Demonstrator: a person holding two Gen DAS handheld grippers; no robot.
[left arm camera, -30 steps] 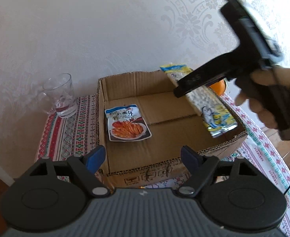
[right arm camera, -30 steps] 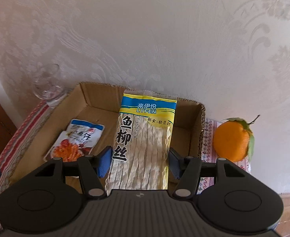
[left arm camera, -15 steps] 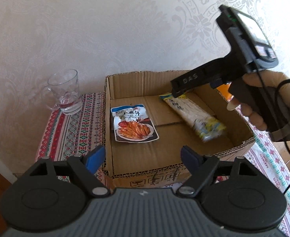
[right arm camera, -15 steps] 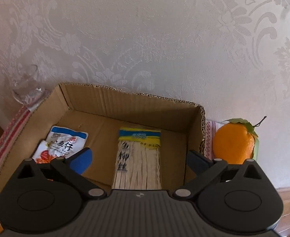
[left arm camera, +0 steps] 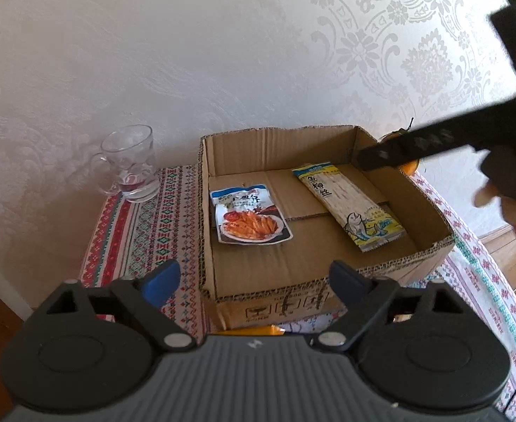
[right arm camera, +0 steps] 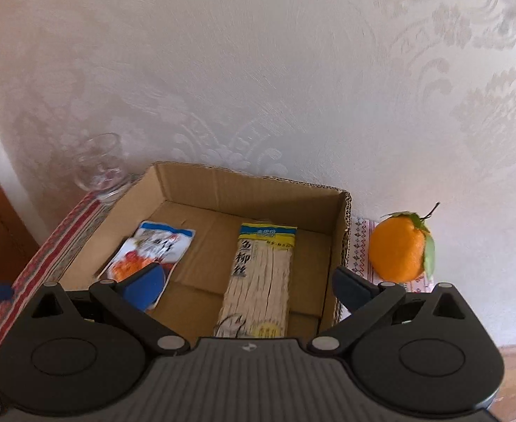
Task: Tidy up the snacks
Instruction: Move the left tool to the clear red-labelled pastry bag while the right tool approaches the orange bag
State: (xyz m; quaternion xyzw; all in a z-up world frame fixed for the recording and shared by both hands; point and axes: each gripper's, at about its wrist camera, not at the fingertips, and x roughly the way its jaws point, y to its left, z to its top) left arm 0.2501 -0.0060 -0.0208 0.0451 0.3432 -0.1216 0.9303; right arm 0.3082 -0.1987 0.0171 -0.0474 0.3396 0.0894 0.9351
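Note:
A shallow cardboard box sits on a patterned tablecloth. Inside lie a long yellow fish snack pack on the right and a blue-and-white pouch with an orange food picture on the left. My left gripper is open and empty, in front of the box's near wall. My right gripper is open and empty, raised above the near right side of the box; its body shows in the left wrist view.
A clear glass mug stands left of the box against the wall. An orange with a leaf sits right of the box. The white patterned wall is close behind. An orange item peeks out below the box's front.
My right gripper opened and let go of the fish snack pack, which now lies flat in the box. The right gripper then pulled up and back. The left gripper drew back slightly.

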